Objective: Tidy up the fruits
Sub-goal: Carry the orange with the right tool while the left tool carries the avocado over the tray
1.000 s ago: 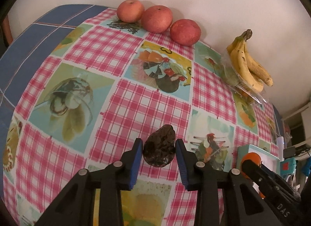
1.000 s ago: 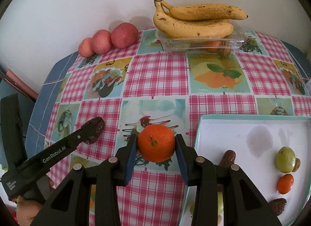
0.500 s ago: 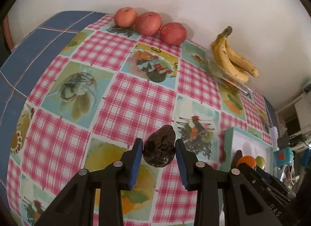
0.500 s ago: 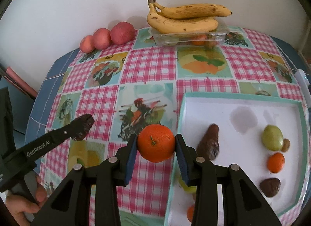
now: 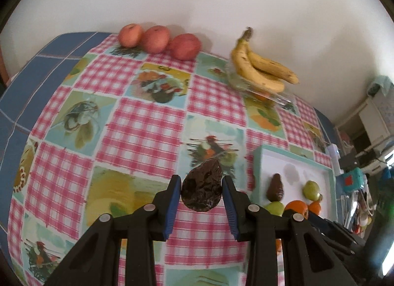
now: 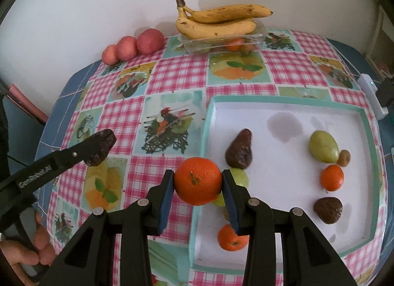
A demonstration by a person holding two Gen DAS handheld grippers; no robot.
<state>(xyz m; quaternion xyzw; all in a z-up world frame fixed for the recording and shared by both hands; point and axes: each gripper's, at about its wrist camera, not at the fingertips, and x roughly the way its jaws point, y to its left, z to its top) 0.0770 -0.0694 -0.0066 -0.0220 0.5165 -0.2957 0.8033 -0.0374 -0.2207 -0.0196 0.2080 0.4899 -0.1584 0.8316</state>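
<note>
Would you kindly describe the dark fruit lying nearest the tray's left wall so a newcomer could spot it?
Find the white tray with the teal rim on the checked tablecloth. Just inside its left wall lies a dark brown avocado, pear-shaped, narrow end pointing away. The tray's other dark fruit is rounder, near the right wall.

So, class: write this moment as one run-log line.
left gripper: shut on dark avocado | right gripper: shut on orange | both above tablecloth beside tray | stage: carrying

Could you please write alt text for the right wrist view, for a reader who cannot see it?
The right gripper holds an orange in its jaws above the near-left edge of a white tray of fruit. At left, the left gripper holds a dark avocado over the checked tablecloth.
</note>
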